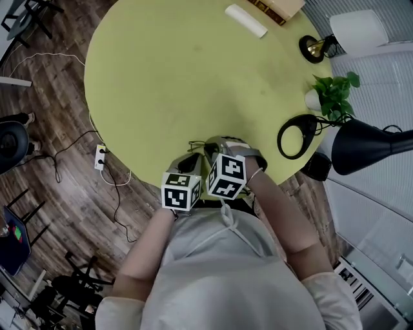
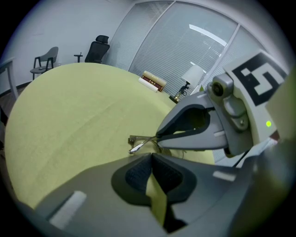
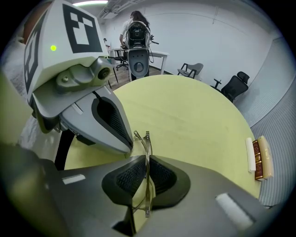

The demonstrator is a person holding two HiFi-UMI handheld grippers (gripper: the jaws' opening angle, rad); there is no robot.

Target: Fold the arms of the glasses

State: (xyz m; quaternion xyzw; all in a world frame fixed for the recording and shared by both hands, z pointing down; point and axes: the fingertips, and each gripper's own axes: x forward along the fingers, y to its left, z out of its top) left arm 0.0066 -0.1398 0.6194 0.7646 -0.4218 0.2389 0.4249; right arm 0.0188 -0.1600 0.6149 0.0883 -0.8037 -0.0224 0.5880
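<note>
head view looks down on a round yellow-green table [image 1: 181, 84], with the person's pale top [image 1: 226, 277] filling the lower edge. a black desk lamp [image 1: 364, 145] and a small potted plant [image 1: 330, 93] stand at the table's right rim, well apart from a white roll [image 1: 246, 20] and a book [image 1: 274, 8] on the far side. both grippers meet over the near edge of the table. the right gripper [image 3: 147, 163] points steeply down and pinches the glasses [image 3: 147, 148] edge-on between its ribbed pads, with the thin frame standing upright through the gap. the left gripper [image 2: 151, 158] has its pads pressed together at the tips with nothing in them. it sits just beside the frame's end, and whether it touches the frame cannot be told.
</note>
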